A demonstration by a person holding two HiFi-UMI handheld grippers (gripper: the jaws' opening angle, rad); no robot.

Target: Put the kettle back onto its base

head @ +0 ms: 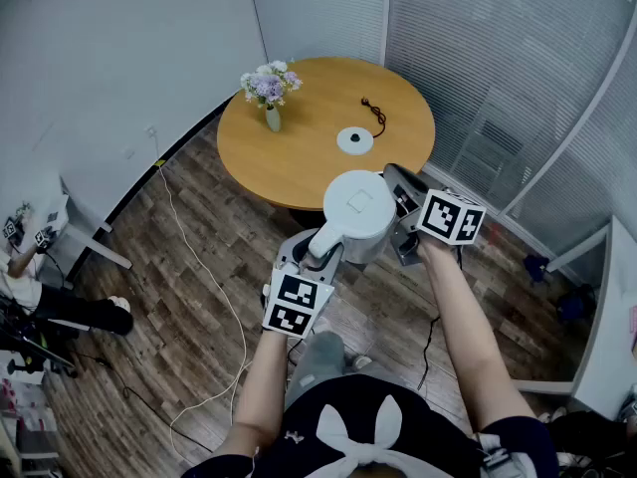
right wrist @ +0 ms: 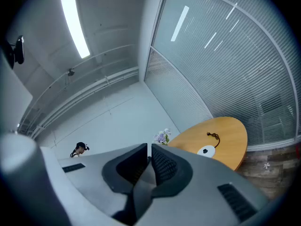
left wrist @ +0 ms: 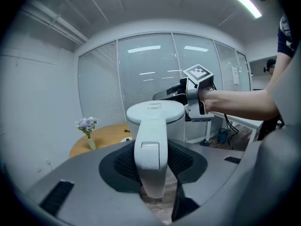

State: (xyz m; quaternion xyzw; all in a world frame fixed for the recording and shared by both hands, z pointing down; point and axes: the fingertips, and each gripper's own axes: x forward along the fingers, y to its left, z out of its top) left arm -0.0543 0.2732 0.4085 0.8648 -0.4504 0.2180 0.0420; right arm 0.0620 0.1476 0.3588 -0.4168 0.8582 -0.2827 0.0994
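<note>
The left gripper's (left wrist: 151,166) jaws clamp the handle (left wrist: 150,140) of the kettle (head: 358,212). The right gripper's (right wrist: 146,161) jaws are pressed together on nothing, just beside the kettle. The kettle hangs over the floor, short of the round table (head: 299,162) where its base (head: 354,139) lies.

You have a round wooden table (head: 289,167) in front of you. Three things sit on top of it. A small vase (head: 272,118) of purple and white flowers is near the left edge. The flat white base (head: 354,139) lies near the middle. A thin black cord (head: 375,116) lies curled just beside it. The table stands on a dark wood floor (head: 189,227), where a long white cable (head: 214,277) trails.
</note>
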